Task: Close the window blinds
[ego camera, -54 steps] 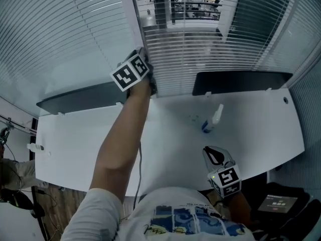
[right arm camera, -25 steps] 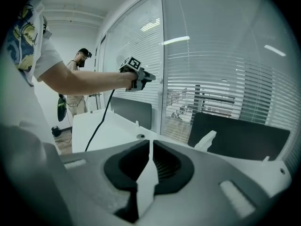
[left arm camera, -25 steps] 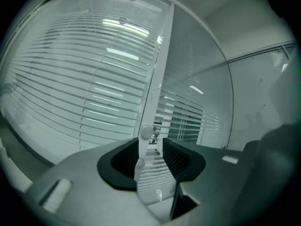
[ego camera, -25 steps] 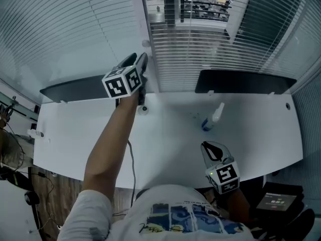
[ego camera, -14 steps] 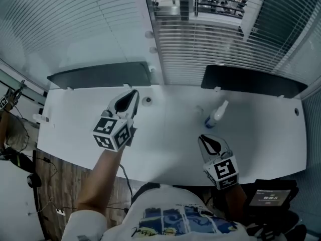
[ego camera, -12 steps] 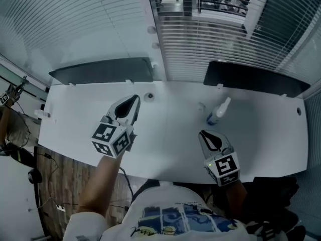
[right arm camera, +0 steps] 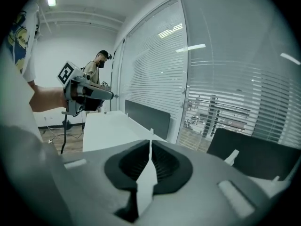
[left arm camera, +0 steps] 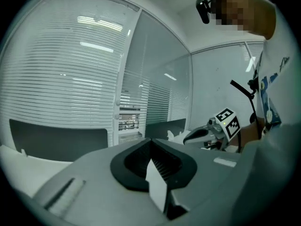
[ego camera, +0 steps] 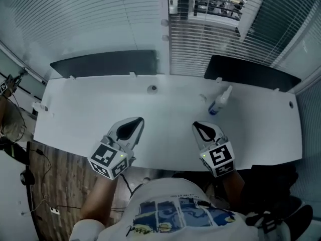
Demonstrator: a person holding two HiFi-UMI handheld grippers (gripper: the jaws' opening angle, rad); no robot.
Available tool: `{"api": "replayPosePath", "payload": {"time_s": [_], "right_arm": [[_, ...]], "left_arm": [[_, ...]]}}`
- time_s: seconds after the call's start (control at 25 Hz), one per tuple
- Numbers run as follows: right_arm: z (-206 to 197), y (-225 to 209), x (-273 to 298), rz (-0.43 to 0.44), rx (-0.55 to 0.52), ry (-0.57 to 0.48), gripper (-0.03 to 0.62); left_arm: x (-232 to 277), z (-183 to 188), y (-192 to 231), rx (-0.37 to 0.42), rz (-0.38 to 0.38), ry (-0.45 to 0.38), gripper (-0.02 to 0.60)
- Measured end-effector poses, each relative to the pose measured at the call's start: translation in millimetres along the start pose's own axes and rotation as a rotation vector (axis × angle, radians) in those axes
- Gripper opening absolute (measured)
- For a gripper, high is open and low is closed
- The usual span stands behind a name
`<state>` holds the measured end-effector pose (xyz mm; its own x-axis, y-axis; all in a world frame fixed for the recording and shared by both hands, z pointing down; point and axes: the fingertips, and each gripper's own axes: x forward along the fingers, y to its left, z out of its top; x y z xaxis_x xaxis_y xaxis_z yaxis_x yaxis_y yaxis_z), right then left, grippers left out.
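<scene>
Looks like a pause between reaches: hovering over the near edge of the white desk with the left gripper and the right gripper, both pinched tight on nothing. Well apart from the window blinds, far across the desk beyond the spray bottle. Probably not finished, judging by the room showing through the upper slats. Next: reach to the frame beside that blind, open the jaws, find its control and turn the slats flat

1. The table is mostly bare, save a small round fitting.
2. A spray bottle stands ahead of the right hand-held gripper.
3. Two dark panels wall the far edge; the gap between them reaches the blinds.
</scene>
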<state>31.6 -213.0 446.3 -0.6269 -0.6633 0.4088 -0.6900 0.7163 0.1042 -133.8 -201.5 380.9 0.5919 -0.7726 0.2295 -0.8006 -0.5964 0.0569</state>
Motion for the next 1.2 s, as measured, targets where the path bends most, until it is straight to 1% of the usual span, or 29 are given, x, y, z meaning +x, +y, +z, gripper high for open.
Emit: {"api": "replayPosePath", "payload": {"time_s": [0.12,0.28,0.4,0.56,0.72,0.92,1.2], "right_arm": [[19,32,-2,-0.019,-0.009,0.006,0.014],[35,78,-9,-0.066,-0.008,0.009,0.014],[39,115,-14,-0.104,-0.010,0.005,0.012],[42,162,-14,-0.113,-0.018,-0.002,0.011],[44,205,-23,-0.126,-0.004,0.014,0.011],[44,235,-36,-0.134,-0.001,0.027,0.011],[49,257,-52,-0.105,-0.017,-0.008,0.009]], "left_arm": [[-37,-4,-2,0.001,-0.049,0.004,0.006],[-87,-20,-7,-0.002,-0.116,0.012,0.006],[-121,-32,-9,0.023,-0.166,0.016,0.006],[-162,-51,-12,0.039,-0.196,0.022,0.006],[-193,-64,-17,0.041,-0.247,0.040,0.006],[-217,-74,-28,0.063,-0.288,0.061,0.006],[-237,-81,-43,0.051,-0.275,0.073,0.006]]}}
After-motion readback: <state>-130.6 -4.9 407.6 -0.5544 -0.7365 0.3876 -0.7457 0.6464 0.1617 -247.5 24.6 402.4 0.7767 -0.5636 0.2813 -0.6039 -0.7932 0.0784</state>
